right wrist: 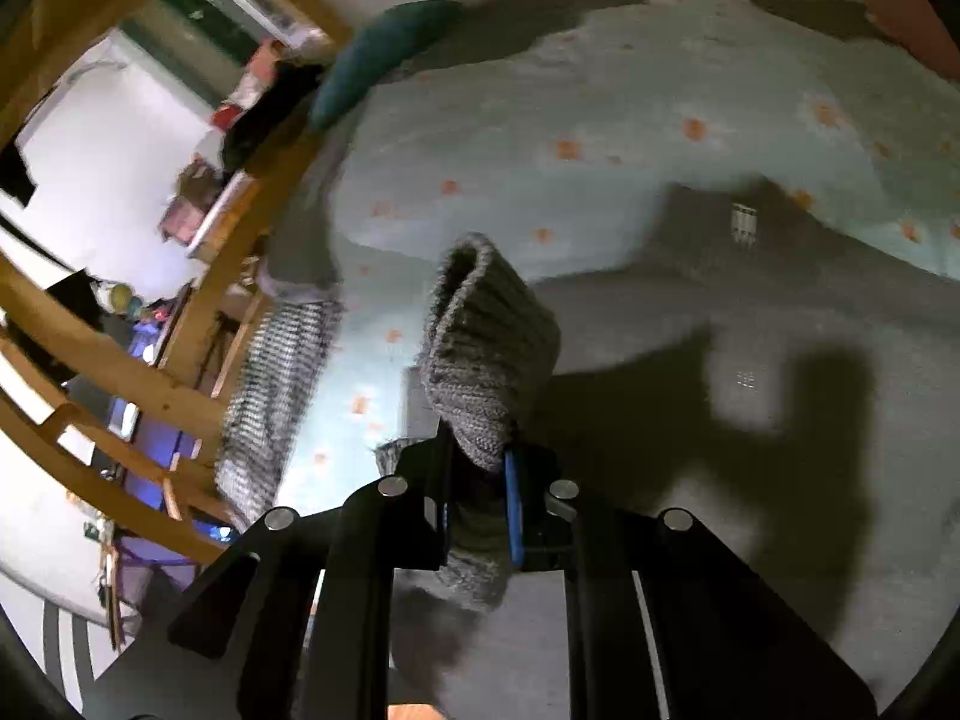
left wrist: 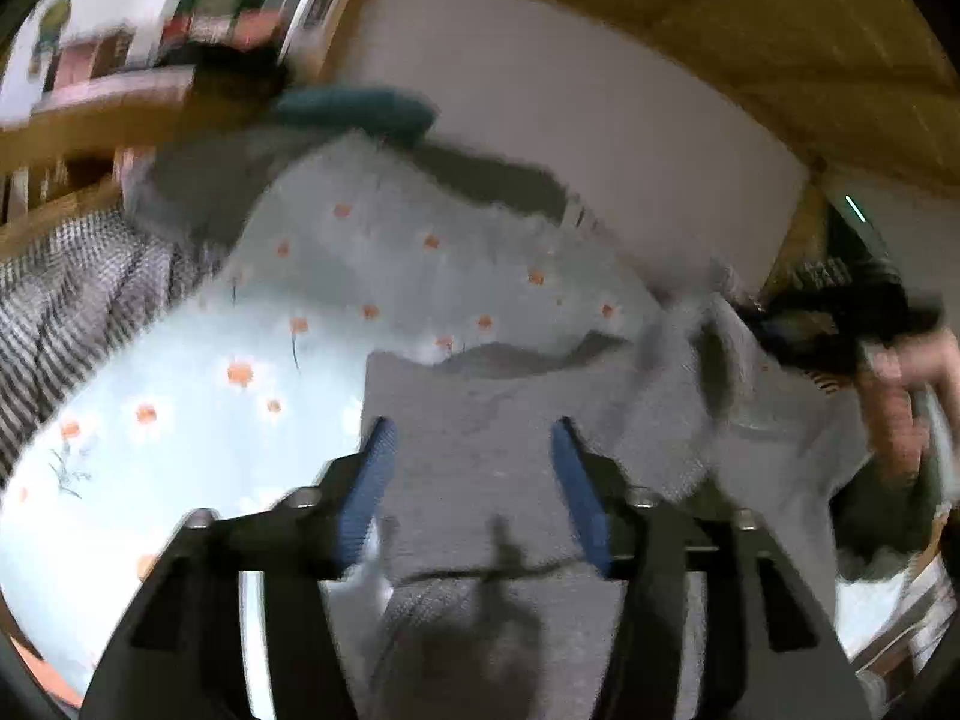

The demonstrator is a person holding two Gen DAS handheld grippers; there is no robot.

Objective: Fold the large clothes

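Note:
A large grey knit sweater (left wrist: pixel 510 480) lies spread on a bed with a pale blue, orange-flowered sheet (left wrist: pixel 180 420). My left gripper (left wrist: pixel 474 429) hovers just above the sweater's body; its blue pads (left wrist: pixel 372 480) stand apart with nothing between them. In the right wrist view my right gripper (right wrist: pixel 480 468) is shut on the sweater's ribbed sleeve cuff (right wrist: pixel 486 336), which sticks up past the fingertips. The rest of the sweater (right wrist: pixel 750 330) lies flat beyond it. At the right edge of the left wrist view a blurred hand (left wrist: pixel 900 396) lifts a fold of grey fabric.
A teal pillow (left wrist: pixel 354 108) lies at the head of the bed by the white wall. A striped blanket (right wrist: pixel 282 360) hangs along the bed's edge beside the wooden frame (right wrist: pixel 120 372). Shelves with clutter stand beyond it. A pink-orange object (right wrist: pixel 912 18) sits at the far corner.

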